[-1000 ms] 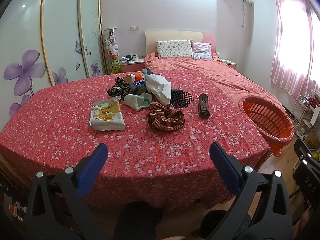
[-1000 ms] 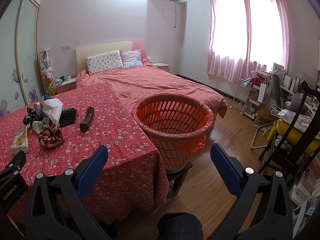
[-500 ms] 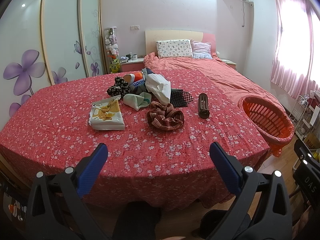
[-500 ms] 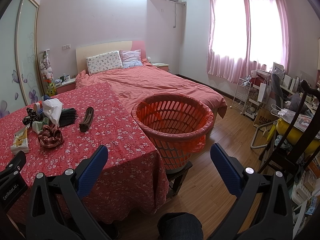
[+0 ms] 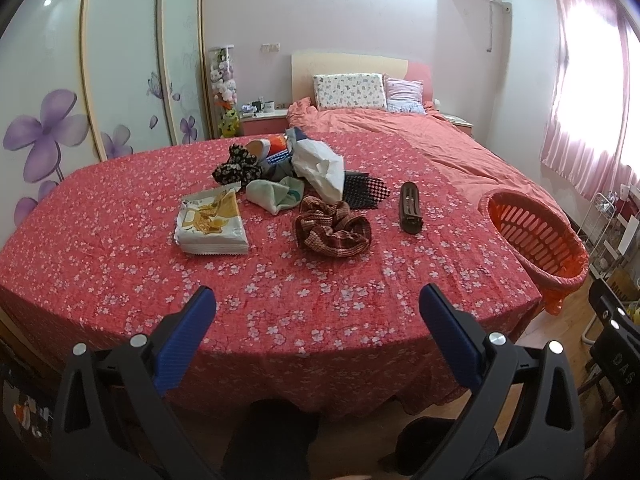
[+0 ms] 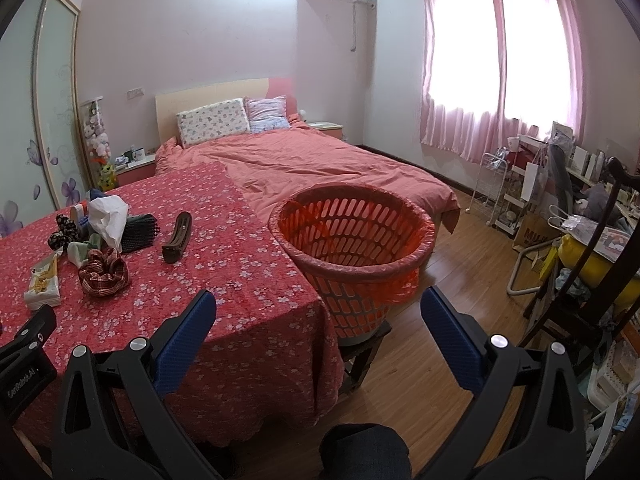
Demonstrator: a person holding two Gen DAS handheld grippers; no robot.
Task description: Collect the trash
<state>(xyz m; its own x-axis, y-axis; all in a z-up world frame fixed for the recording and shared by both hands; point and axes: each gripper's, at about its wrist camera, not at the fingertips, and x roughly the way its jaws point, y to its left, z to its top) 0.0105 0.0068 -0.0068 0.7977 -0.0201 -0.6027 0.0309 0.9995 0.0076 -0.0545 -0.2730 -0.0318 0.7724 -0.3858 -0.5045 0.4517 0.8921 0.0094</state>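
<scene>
A snack wrapper (image 5: 211, 224) lies on the red flowered table (image 5: 280, 300), left of a plaid scrunchie (image 5: 332, 230). Behind them are a crumpled white bag (image 5: 320, 168), a green cloth (image 5: 276, 194), a black flowered scrunchie (image 5: 234, 168) and a dark hair clip (image 5: 411, 208). An orange basket (image 6: 352, 248) with a red liner stands at the table's right end; it also shows in the left wrist view (image 5: 536, 236). My left gripper (image 5: 316, 304) is open and empty over the table's near edge. My right gripper (image 6: 318, 308) is open and empty, facing the basket.
A bed (image 6: 320, 168) with a pink cover lies behind the table. A wardrobe with flower doors (image 5: 100, 80) fills the left wall. A wire rack (image 6: 496, 196), chair and cluttered desk (image 6: 592, 240) stand on the right by the pink curtains. Wooden floor (image 6: 432, 360) lies beside the basket.
</scene>
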